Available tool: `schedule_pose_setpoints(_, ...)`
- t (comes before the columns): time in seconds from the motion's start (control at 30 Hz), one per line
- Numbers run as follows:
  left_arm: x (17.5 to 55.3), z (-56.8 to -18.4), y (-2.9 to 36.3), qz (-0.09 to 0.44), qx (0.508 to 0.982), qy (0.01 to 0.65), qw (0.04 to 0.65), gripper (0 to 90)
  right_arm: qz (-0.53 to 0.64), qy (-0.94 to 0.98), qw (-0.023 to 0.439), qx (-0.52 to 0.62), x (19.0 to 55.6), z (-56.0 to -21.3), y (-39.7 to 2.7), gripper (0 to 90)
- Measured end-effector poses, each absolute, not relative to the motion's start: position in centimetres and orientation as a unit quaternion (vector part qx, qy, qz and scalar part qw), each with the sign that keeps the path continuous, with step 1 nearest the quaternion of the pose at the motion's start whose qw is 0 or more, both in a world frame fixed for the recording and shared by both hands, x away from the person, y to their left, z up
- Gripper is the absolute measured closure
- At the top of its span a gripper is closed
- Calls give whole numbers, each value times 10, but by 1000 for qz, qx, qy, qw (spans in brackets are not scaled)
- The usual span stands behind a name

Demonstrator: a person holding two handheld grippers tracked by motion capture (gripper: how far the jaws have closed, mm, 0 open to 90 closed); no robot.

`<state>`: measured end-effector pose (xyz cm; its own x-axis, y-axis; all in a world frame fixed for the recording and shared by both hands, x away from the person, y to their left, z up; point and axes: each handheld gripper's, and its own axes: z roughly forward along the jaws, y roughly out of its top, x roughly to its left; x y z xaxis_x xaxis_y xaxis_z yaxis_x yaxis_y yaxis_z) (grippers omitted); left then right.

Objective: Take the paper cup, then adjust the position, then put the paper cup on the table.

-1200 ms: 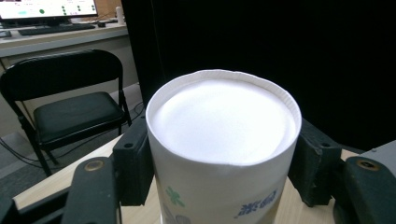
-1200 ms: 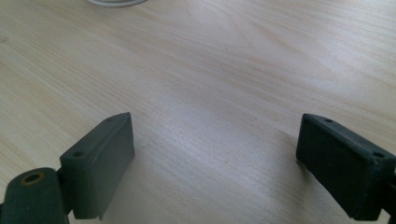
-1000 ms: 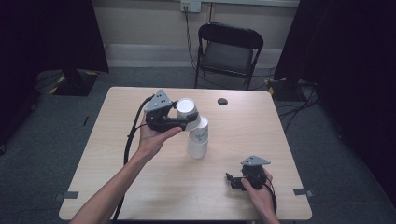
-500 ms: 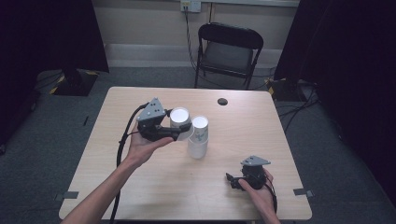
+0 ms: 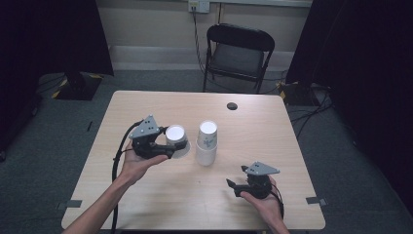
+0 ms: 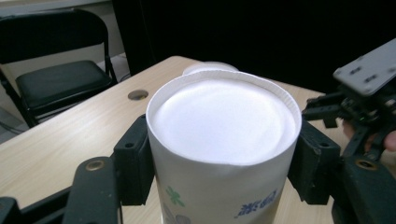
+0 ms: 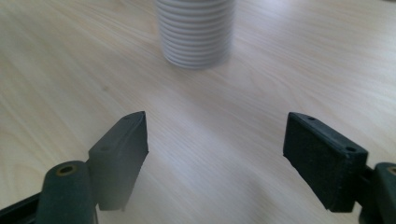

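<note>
A white paper cup (image 5: 176, 139) with its closed end up sits between the jaws of my left gripper (image 5: 168, 146), which is shut on its sides just above the table. In the left gripper view the cup (image 6: 222, 140) has green and blue print. A stack of upturned paper cups (image 5: 206, 144) stands right of it at the table's middle, and its ribbed rims (image 7: 195, 32) rest on the wood. My right gripper (image 5: 234, 187) lies low near the front right, pointing left. Its jaws (image 7: 217, 144) have just been closing a little and stand open with nothing between them.
The light wooden table (image 5: 146, 107) has a round dark cable hole (image 5: 232, 106) near its far edge. A black folding chair (image 5: 238, 48) stands behind the table. Dark curtains hang at both sides, and cables run along the floor.
My left gripper has carried the cup from above the stack down and to the left, closer to the table. The right gripper has stayed in place.
</note>
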<state>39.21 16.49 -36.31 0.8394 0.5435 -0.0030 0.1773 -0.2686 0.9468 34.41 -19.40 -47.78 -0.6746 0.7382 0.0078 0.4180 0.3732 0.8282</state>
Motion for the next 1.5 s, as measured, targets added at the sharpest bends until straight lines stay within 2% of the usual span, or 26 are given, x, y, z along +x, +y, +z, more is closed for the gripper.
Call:
schedule_pose_setpoints(0.17, 391, -374, 169, 150, 780, 239, 559, 349, 456, 809, 182, 325, 337, -467, -178, 270)
schedule_pose_setpoints(0.23, 391, -377, 170, 144, 779, 242, 560, 349, 468, 808, 179, 311, 335, -461, -170, 325)
schedule_pose_setpoints(0.33, 390, -380, 172, 138, 778, 245, 561, 349, 476, 806, 177, 304, 335, -457, -165, 345)
schedule_pose_setpoints(0.37, 388, -383, 172, 139, 779, 249, 559, 348, 485, 805, 176, 292, 334, -451, -156, 385)
schedule_pose_setpoints(0.47, 384, -386, 173, 135, 775, 255, 562, 348, 488, 809, 170, 281, 334, -444, -145, 414)
schedule_pose_setpoints(0.6, 381, -389, 173, 120, 778, 259, 559, 348, 499, 808, 161, 267, 335, -438, -130, 442)
schedule_pose_setpoints(0.63, 379, -391, 172, 97, 774, 263, 568, 348, 500, 809, 159, 263, 336, -438, -127, 450)
schedule_pose_setpoints(0.7, 376, -391, 170, 103, 774, 268, 565, 348, 503, 811, 153, 256, 336, -437, -120, 463)
schedule_pose_setpoints(0.73, 375, -391, 170, 86, 767, 269, 576, 349, 504, 812, 153, 253, 336, -437, -117, 471)
schedule_pose_setpoints(1.5, 357, -398, 182, 41, 742, 303, 596, 349, 524, 812, 167, 196, 329, -441, -75, 569)
